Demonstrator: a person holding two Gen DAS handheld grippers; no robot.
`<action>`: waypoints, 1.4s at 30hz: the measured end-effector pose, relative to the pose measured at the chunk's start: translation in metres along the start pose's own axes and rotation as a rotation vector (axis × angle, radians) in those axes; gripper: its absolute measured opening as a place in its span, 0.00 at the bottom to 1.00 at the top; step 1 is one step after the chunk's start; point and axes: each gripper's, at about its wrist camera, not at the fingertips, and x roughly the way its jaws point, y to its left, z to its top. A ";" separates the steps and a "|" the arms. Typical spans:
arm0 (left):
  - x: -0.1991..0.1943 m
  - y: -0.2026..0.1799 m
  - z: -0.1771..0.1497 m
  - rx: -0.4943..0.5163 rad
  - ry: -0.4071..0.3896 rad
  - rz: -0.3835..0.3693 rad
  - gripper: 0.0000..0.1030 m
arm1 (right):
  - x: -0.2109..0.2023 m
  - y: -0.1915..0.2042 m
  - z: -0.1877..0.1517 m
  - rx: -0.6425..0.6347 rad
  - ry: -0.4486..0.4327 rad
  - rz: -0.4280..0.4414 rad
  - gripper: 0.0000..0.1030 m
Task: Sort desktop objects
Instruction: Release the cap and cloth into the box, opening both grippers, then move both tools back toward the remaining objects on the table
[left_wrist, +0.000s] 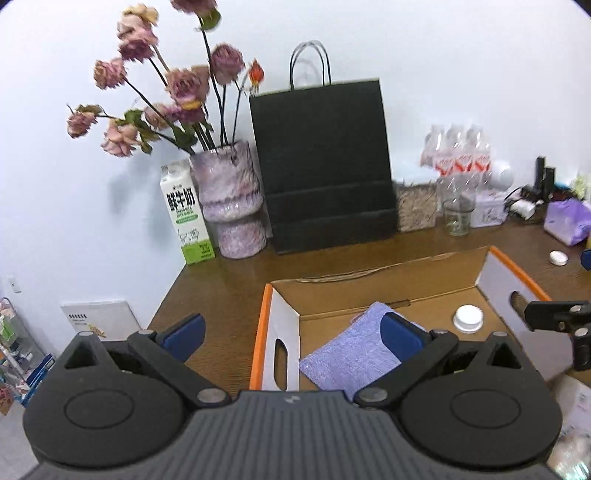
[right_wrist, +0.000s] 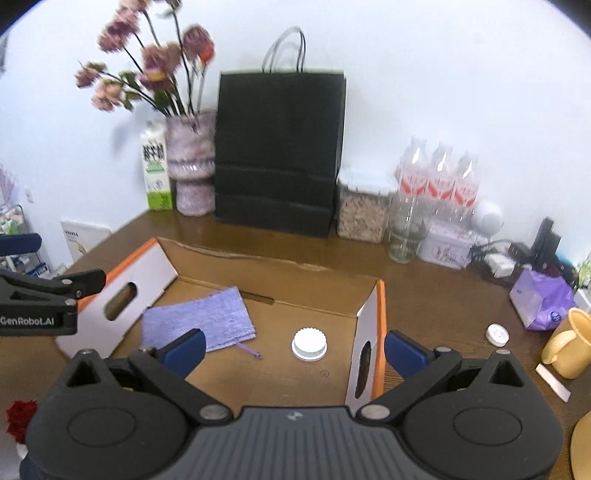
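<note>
The small white disc (right_wrist: 497, 334) lies loose on the desk (right_wrist: 424, 291), outside the cardboard box (right_wrist: 258, 273) — off to the right of its orange-edged end flap (right_wrist: 380, 325), and it is our guess at the next thing to sort. From our right tool (right_wrist: 293, 349) it sits ahead and to the right, near; the left tool (left_wrist: 293, 332) sees it only at the far right edge, across the whole box, so the right hand is the nearer one. Being round, it offers no long axis to line up with.

Both tools stand wide open and hold nothing. Inside the box already lie the purple cloth (right_wrist: 197, 319) and the white cap (right_wrist: 309, 344), well apart from each other.

Around the disc: the purple packet (right_wrist: 541, 301) just behind it, the yellow mug (right_wrist: 567, 345) to its right, a white strip (right_wrist: 553, 382) nearer us. The upright flap stands between disc and box floor — we judge the carry must clear it.
</note>
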 end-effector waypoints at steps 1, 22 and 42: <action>-0.007 0.002 -0.002 -0.003 -0.013 -0.007 1.00 | -0.009 0.000 -0.003 -0.004 -0.018 0.006 1.00; -0.120 0.041 -0.109 -0.137 -0.114 0.012 1.00 | -0.120 0.021 -0.143 -0.075 -0.181 0.044 1.00; -0.155 0.048 -0.181 -0.194 -0.038 0.059 1.00 | -0.126 0.075 -0.209 -0.046 -0.139 0.171 1.00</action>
